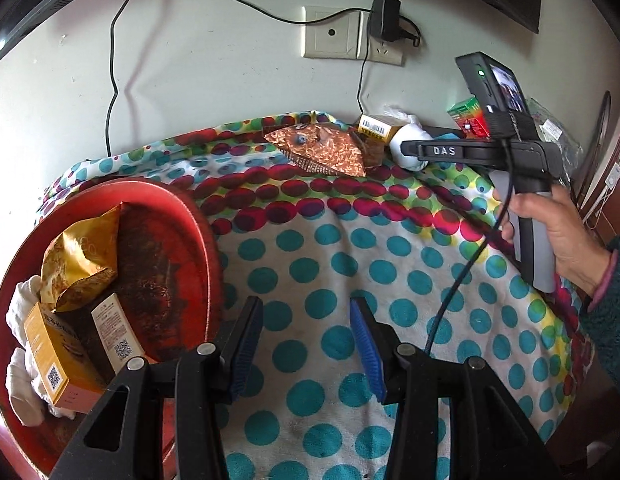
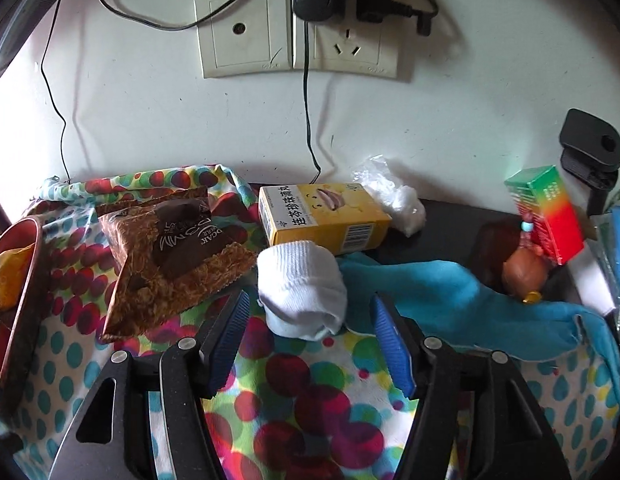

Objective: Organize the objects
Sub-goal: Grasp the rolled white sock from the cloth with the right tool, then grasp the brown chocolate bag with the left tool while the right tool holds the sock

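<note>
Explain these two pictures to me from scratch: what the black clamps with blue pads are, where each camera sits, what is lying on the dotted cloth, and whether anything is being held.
There is no robot here. A person holds a hand-operated clamp in each hand, each with a camera looking along its two fingers.

The left-hand camera shows the left gripper, open and empty, above the polka-dot blanket. Beside it is a round red basin already containing a gold foil snack bag, small cardboard boxes and white cloth. The person's right hand with the other tool appears at the right.

The right-hand camera shows the right gripper, also open and holding nothing. Just ahead lies a rolled white sock, not touched. Around it are a brown cake wrapper, a yellow medicine box, a blue cloth and a green-and-red carton.
</note>
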`<action>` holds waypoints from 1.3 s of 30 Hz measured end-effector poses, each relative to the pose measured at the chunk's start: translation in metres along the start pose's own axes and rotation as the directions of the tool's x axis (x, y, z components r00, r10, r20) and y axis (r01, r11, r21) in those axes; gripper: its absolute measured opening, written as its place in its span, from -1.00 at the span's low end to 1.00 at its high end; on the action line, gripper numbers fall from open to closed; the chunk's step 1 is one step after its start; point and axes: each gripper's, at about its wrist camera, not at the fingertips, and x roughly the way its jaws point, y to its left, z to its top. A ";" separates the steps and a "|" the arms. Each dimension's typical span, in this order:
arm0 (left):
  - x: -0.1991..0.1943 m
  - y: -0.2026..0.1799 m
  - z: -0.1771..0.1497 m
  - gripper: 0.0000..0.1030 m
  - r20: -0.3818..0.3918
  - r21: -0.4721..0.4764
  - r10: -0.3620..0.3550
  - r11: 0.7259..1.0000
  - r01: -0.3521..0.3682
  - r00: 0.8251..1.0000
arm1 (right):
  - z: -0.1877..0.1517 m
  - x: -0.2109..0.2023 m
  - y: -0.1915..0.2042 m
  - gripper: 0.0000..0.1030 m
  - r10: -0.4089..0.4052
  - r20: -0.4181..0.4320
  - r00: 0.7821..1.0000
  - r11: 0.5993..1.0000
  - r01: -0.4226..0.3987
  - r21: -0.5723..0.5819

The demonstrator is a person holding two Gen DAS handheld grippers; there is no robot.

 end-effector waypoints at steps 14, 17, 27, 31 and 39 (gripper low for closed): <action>0.015 -0.011 -0.006 -0.10 -0.043 0.024 0.002 1.000 -0.001 0.999 | -0.021 -0.017 0.002 -0.25 0.023 0.049 0.999 0.999 -0.021 -0.034; 0.016 -0.015 -0.006 -0.10 -0.049 0.029 -0.010 1.000 0.011 0.999 | -0.035 -0.032 -0.004 -0.25 0.035 0.051 0.998 0.999 -0.034 -0.019; 0.013 -0.025 0.001 0.04 -0.035 -0.006 -0.077 0.997 0.077 0.996 | -0.080 -0.067 -0.012 -0.25 0.088 0.027 0.996 0.996 -0.088 0.000; 0.019 -0.023 0.018 0.08 -0.038 -0.071 -0.146 0.987 0.143 0.989 | -0.088 -0.072 -0.015 -0.25 0.113 0.028 0.993 0.993 -0.113 0.015; 0.052 -0.019 0.069 0.12 -0.084 -0.194 -0.214 0.961 0.194 0.973 | -0.089 -0.072 -0.013 -0.25 0.143 0.021 0.990 0.990 -0.143 0.009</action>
